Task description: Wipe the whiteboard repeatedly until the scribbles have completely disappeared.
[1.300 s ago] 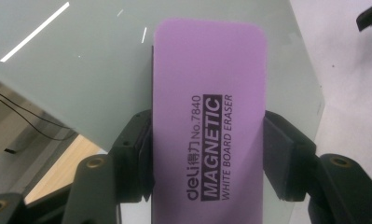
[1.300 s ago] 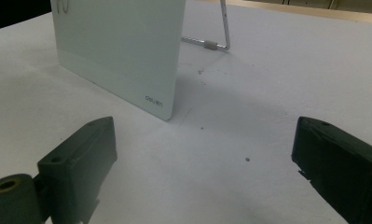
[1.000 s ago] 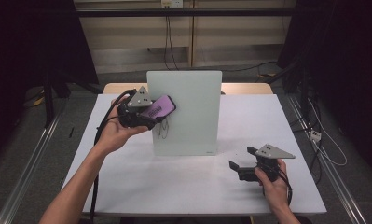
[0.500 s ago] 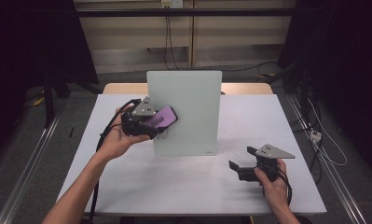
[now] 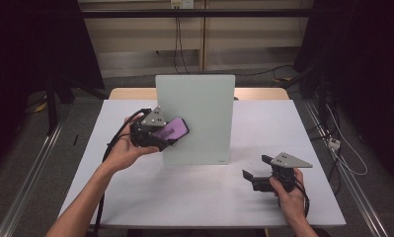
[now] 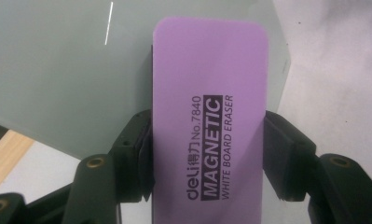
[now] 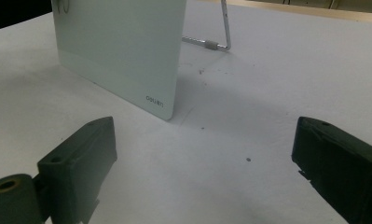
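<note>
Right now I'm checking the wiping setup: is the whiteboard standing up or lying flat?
Standing up. The whiteboard rests on its bottom edge on the table, and a wire stand props it from behind.

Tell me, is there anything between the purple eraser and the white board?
Nothing visible stands between them. The left gripper is shut on the purple eraser, with a jaw on each long side, and holds it right in front of the upright white board. Whether they touch is unclear.

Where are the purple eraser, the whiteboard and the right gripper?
purple eraser (image 6: 210, 116), left gripper view, printed face.
whiteboard (image 5: 204, 106), high view, bare front surface.
right gripper (image 5: 257, 171), high view, between its fingertips.
</note>
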### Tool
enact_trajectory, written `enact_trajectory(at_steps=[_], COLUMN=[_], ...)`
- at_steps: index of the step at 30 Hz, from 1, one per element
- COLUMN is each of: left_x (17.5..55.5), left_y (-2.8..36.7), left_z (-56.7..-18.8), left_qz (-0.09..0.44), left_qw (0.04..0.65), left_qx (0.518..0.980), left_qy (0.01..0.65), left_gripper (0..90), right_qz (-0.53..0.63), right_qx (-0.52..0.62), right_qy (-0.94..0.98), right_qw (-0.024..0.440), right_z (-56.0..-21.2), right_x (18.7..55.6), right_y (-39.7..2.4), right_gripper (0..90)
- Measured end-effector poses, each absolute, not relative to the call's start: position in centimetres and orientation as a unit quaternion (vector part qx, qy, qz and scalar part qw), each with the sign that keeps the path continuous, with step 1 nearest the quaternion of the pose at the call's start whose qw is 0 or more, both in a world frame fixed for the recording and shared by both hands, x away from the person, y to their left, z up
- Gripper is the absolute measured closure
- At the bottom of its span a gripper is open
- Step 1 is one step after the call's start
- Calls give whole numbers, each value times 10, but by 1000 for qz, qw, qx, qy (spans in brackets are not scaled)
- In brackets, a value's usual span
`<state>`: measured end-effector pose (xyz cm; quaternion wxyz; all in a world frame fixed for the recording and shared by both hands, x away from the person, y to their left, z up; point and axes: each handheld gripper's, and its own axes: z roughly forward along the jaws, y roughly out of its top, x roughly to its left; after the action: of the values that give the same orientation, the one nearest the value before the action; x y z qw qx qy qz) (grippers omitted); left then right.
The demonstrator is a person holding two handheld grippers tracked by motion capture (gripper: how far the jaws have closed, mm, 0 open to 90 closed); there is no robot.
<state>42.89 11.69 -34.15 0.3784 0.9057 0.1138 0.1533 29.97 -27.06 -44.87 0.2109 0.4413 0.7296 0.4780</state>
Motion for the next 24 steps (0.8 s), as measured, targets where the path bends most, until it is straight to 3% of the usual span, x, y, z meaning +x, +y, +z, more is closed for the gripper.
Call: enact_trajectory(at_steps=[10, 24], left_x=[436, 427], left_y=[123, 120], left_z=[-317, -342], left_qz=[179, 170], left_qw=[390, 376], left_qx=[895, 905], left_qy=[117, 105], left_gripper=[411, 411], right_qz=[479, 479], right_qx=[442, 441], right_qy=[729, 730], right_qw=[210, 210], right_z=[-449, -449], right_x=[300, 300], right_y=[-270, -270], right_gripper=[65, 65])
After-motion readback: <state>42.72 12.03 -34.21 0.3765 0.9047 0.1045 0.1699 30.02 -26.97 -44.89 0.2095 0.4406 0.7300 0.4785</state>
